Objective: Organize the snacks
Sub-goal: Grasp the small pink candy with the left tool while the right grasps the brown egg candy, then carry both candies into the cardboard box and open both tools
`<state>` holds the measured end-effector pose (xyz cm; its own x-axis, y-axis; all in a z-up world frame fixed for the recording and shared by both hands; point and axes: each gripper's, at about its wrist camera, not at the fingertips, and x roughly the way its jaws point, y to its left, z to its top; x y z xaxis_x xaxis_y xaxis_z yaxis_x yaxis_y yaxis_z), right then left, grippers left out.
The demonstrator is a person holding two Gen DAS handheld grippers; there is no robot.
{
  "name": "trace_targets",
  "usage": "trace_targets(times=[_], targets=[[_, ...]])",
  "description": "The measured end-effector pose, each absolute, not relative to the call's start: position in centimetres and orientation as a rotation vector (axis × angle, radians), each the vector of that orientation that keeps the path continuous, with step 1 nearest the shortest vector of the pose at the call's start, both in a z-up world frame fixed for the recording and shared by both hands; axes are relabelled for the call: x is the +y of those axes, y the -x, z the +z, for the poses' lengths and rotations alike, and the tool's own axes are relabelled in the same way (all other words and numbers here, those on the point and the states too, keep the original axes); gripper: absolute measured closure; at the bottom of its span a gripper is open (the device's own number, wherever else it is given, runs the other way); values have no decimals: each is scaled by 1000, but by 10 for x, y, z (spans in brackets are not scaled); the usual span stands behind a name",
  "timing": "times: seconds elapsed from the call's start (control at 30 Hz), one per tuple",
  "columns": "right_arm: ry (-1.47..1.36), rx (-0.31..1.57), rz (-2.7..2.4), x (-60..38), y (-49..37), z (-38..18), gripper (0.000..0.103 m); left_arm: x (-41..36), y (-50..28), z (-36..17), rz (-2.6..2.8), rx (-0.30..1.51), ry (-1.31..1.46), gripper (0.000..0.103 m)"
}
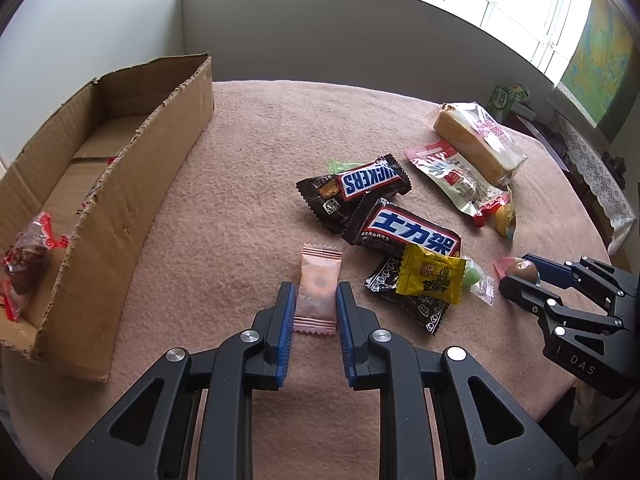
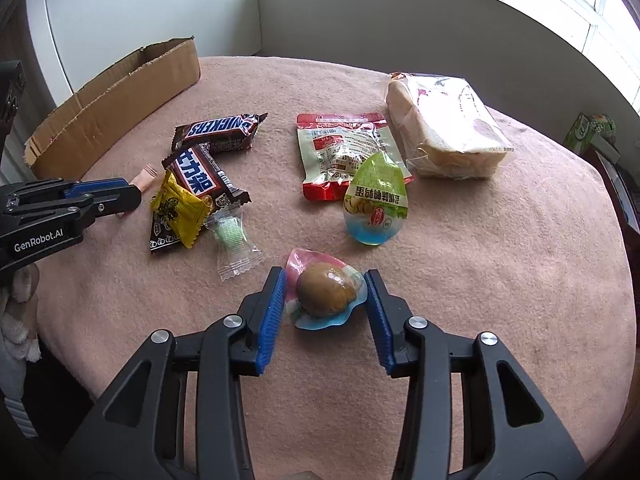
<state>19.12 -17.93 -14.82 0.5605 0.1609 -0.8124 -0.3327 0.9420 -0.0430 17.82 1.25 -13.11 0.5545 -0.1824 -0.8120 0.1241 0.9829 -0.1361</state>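
**Two grippers, each squeezing one snack**

Two snacks are being pinched right now. The left gripper (image 1: 316, 300) has its fingers (image 1: 285, 312) nearly closed on a small pink candy packet (image 1: 319, 284), one blue pad on each long side. The packet lies flat on the pink tabletop (image 1: 240, 184) and sticks out past the fingertips.

The right gripper (image 2: 325, 292) has its fingers (image 2: 274, 312) partly open, with the pads pressed on the crinkly edges of a brown egg in a clear wrapper (image 2: 325, 294). The egg sits right between the fingers, down on the tabletop.

Off to the left of the left fingers stands an open cardboard box (image 1: 132, 200). A red-wrapped snack (image 1: 26, 268) already lies inside it.

Beyond and to the right of the left fingers is a heap: two Snickers bars (image 1: 412, 236), a yellow candy packet (image 1: 432, 276) and a green candy (image 1: 472, 278). Just past the right fingers lies an egg-shaped green and blue pack (image 2: 374, 204). Farther on are a red and white pouch (image 2: 340, 152) and wrapped bread (image 2: 444, 128).
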Motion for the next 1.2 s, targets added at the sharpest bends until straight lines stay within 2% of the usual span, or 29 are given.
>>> trace_targets(times=[0.13, 0.2, 0.7, 1.2], targets=[[179, 925, 293, -181, -191, -144, 66, 17, -173, -129, -180, 964, 85, 84], [176, 915, 291, -182, -188, -140, 72, 19, -170, -128, -179, 961, 88, 84], [136, 840, 348, -172, -177, -97, 73, 47, -146, -88, -163, 861, 112, 84], [133, 750, 519, -76, -214, -37, 72, 120, -138, -55, -46, 778, 161, 84]])
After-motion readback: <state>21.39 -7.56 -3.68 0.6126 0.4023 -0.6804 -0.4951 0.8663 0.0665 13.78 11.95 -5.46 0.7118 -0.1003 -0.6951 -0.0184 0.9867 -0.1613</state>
